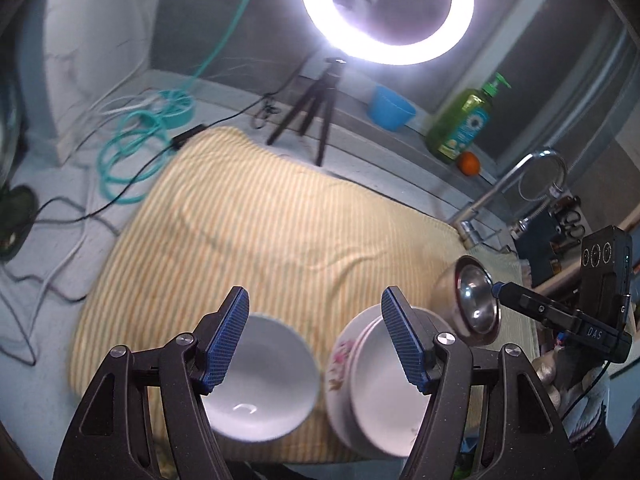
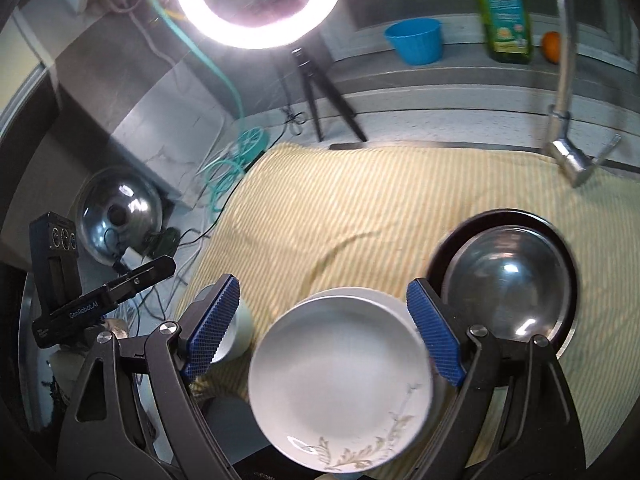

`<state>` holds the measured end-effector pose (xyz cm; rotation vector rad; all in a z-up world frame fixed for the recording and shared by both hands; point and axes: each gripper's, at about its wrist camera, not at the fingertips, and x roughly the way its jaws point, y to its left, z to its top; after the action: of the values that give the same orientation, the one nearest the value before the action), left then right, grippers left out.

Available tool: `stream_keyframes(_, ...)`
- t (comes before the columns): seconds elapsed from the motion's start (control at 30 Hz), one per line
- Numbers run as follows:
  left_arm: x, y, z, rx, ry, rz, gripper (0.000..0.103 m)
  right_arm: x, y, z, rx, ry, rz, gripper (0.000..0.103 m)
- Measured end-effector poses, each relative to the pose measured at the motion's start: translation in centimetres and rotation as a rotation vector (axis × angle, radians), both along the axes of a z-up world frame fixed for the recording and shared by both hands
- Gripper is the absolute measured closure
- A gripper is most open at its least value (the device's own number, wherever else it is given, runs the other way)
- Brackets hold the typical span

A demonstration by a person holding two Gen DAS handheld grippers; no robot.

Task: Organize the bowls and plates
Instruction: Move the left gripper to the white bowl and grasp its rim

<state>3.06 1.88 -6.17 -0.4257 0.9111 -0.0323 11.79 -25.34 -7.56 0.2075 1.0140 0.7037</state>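
Note:
In the left wrist view my left gripper (image 1: pixel 316 340) is open and empty above a yellow striped cloth (image 1: pixel 260 216). A white bowl (image 1: pixel 260 384) lies under its left finger. A stack of white plates (image 1: pixel 380 384), the bottom one with pink flowers, lies under its right finger. A steel bowl (image 1: pixel 476 300) sits to the right, by the other gripper's fingertip. In the right wrist view my right gripper (image 2: pixel 324 332) is open and empty over the plate stack (image 2: pixel 340 392), whose top plate has a leaf pattern. The steel bowl (image 2: pixel 508 280) rests in a dark plate. The white bowl (image 2: pixel 236 332) is at left.
A ring light on a black tripod (image 1: pixel 316 116) stands behind the cloth. A blue tub (image 1: pixel 390 108), a green soap bottle (image 1: pixel 460 124) and an orange (image 1: pixel 469 163) sit on the back ledge. A tap (image 1: pixel 500 196) is at right. Teal hose (image 1: pixel 136 148) and cables lie left. A steel lid (image 2: pixel 120 216) leans at left.

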Motion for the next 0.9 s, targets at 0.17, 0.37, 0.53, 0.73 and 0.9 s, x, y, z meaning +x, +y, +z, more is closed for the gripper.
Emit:
stream_keyframes(0.17, -2.6, 3.1, -1.7, -0.031, 0.036, 0.089, 0.037, -0.8, 4.4, -1.0, -0.011, 0.019, 0.110, 0.015)
stream_keyframes(0.37, -5.1, 4.9, -3.7, -0.077, 0.074, 0.146, 0.052, -1.4, 8.5, -2.5, -0.028, 0.055, 0.211, 0.021)
stream_keyframes(0.53, -5.7, 5.2, -5.5, -0.126, 0.107, 0.151, 0.064, -1.5, 11.0, -4.4, -0.053, 0.109, 0.268, 0.037)
stream_keyframes(0.73, -5.6, 5.2, -6.8, -0.173, 0.132, 0.143, 0.071, -1.7, 13.3, -6.4, -0.092, 0.149, 0.321, 0.056)
stream_keyframes(0.9, -5.6, 5.5, -7.5, -0.177, 0.147, 0.146, 0.075, -1.9, 14.5, -7.7, -0.128, 0.162, 0.333, 0.071)
